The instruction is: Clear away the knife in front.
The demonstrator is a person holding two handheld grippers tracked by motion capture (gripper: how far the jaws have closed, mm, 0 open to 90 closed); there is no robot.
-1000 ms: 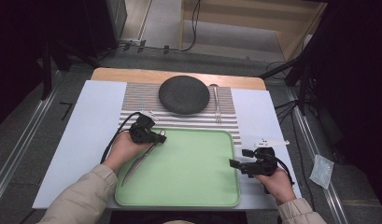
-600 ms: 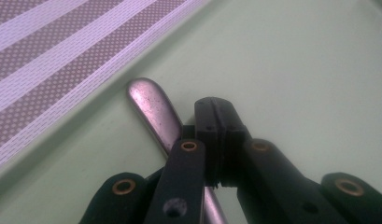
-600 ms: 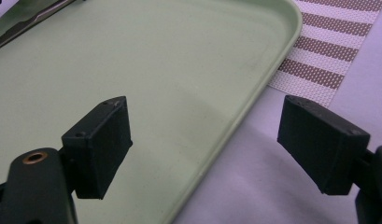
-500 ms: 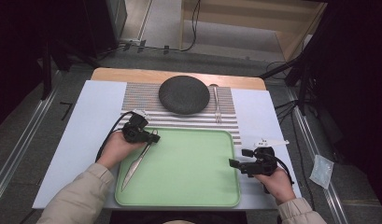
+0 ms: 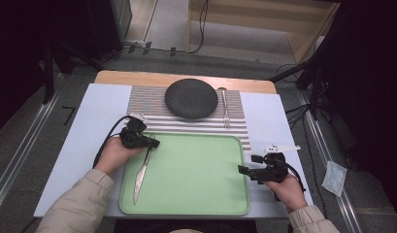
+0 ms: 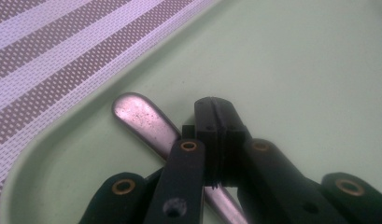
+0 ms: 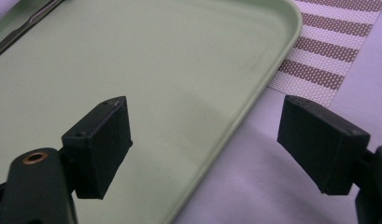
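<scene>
My steel table knife (image 5: 142,170) lies flat at the lower left of the frame along the green tray's (image 5: 196,194) left side, rounded handle end pointing up.

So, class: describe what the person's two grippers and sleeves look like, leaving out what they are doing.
Both grippers are black. The left gripper trails a black cable; its jaws carry brass-coloured rivets and ridged pads. The right gripper has a pale three-cornered plate on top and blocky square pads. Both sleeves are beige.

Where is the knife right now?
In the high view, the knife lies along the green tray's left edge, its handle pinched by the left gripper.
</scene>
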